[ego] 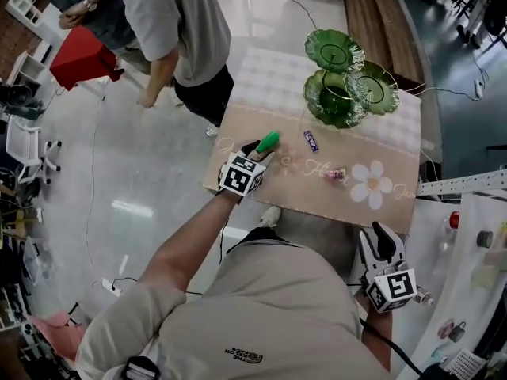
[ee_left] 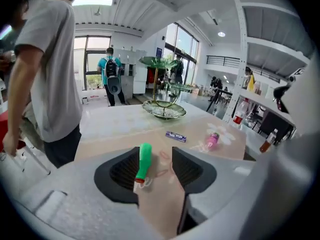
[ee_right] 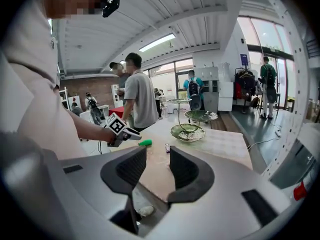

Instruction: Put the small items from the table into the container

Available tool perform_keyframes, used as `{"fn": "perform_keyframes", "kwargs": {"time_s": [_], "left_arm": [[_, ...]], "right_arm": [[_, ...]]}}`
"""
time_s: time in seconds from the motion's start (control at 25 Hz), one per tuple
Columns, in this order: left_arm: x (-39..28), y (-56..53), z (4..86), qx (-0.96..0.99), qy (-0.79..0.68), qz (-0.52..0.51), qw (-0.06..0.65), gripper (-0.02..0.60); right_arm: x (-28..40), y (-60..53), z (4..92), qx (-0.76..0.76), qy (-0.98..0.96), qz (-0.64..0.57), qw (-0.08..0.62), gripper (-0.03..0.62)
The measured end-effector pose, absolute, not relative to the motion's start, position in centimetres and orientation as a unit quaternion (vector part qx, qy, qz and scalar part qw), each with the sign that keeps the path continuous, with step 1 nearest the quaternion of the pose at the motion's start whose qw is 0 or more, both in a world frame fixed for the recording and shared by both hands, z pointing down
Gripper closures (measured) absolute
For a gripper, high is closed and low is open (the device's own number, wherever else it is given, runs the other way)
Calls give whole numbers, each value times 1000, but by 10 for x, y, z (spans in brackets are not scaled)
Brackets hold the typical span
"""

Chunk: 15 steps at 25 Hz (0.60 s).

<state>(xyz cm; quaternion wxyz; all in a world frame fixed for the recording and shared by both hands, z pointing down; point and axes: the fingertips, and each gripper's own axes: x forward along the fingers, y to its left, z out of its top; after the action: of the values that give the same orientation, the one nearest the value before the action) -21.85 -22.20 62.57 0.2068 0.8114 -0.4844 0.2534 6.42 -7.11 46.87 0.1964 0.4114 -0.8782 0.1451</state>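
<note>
Pickup in hand: the left gripper (ee_left: 155,154) has its jaws wide around the green tube (ee_left: 144,160) on the counter (ego: 313,196). Next they should close and carry it to the dish (ego: 337,93); the right gripper (ee_right: 157,151) waits with jaws apart, empty.

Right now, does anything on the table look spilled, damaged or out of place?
Nothing stands out. The green tube, purple packet and pink item lie apart on the tablecloth. The green tiered dish stands upright at the far end. The left gripper has its jaws open at the green tube.
</note>
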Motion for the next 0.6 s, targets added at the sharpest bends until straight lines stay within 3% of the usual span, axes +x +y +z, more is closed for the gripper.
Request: {"fn": "perform_keyframes", "kwargs": {"time_s": [0.6], "left_arm": [[-218,-272,711,807,-420,353,218,404]], "right_arm": [[63,-85,475,491,-830,182,194,448]]}}
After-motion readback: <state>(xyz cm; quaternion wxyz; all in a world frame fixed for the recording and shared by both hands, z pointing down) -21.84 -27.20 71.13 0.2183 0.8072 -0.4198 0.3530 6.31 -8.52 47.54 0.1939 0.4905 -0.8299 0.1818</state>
